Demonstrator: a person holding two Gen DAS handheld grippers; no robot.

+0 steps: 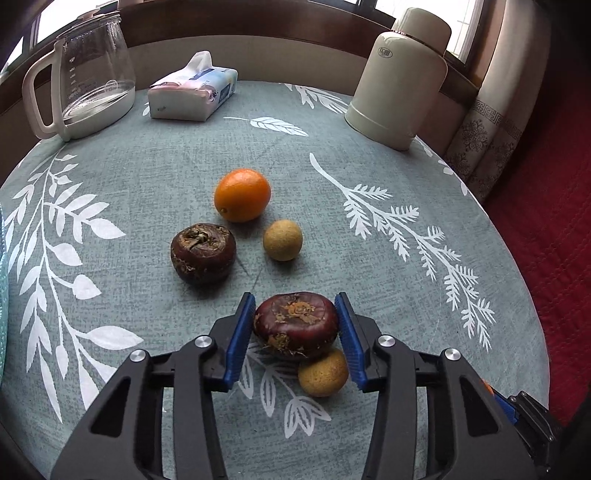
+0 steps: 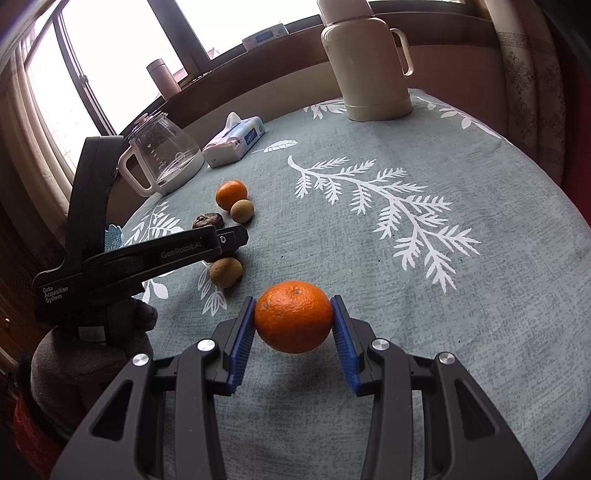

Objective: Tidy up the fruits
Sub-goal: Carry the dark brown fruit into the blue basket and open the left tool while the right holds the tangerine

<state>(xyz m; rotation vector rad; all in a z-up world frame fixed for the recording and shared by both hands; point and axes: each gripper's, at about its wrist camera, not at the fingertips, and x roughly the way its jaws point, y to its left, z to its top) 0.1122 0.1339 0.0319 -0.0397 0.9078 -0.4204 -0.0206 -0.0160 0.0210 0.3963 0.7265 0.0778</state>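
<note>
- Left gripper [image 1: 295,325]: jaws clamped on a water chestnut [image 1: 295,325], mid-table [image 1: 369,258], touching a longan [image 1: 323,373].
- Right gripper [image 2: 293,321]: jaws clamped on an orange [image 2: 293,321], held above the table's near edge.

A round surface [image 1: 177,166] carries a grey-green cloth printed with white leaves and fern sprigs. At its far left edge stands a clear glass kettle [image 1: 92,70] with a white handle and base. Just right of it lies a soft pack of tissues [image 1: 192,92], one sheet poking up from the top. At the far right stands a cream thermos jug [image 1: 399,85] with a handle, upright. Behind the surface runs a dark wooden windowsill [image 2: 258,66] under bright windows; on it sit a slim pink flask [image 2: 162,77] and a small white box [image 2: 264,35]. A patterned curtain [image 1: 484,147] hangs at the right, beside red fabric [image 1: 546,229]. A pale blue lacy thing [image 2: 114,238] shows at the left edge.
</note>
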